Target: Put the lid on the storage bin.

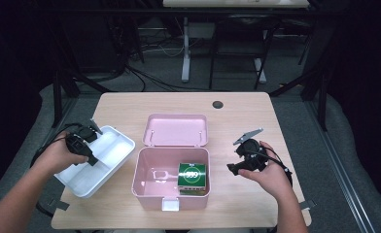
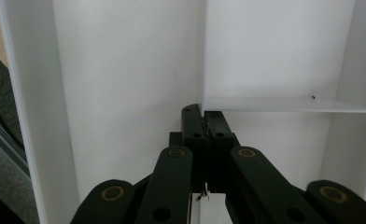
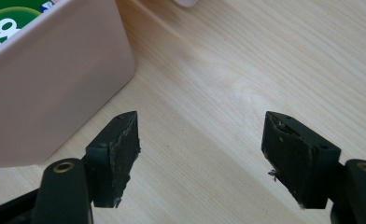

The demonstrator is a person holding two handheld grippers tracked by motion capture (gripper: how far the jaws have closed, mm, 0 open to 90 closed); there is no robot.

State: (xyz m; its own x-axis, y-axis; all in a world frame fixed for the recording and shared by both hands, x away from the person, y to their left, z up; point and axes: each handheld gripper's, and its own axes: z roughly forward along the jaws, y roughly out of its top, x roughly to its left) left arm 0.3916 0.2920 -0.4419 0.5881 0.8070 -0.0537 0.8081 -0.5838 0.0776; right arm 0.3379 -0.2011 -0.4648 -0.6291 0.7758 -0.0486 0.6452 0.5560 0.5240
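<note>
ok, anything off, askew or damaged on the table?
The white tray sits askew, one corner past the table's left edge, with the shut left gripper clamping its inner divider. The right gripper's pads look frayed. The pink box stands open, holding a green pack.

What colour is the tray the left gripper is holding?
White. The tray, clamped by its divider in the left gripper, shows best in the high view.
</note>
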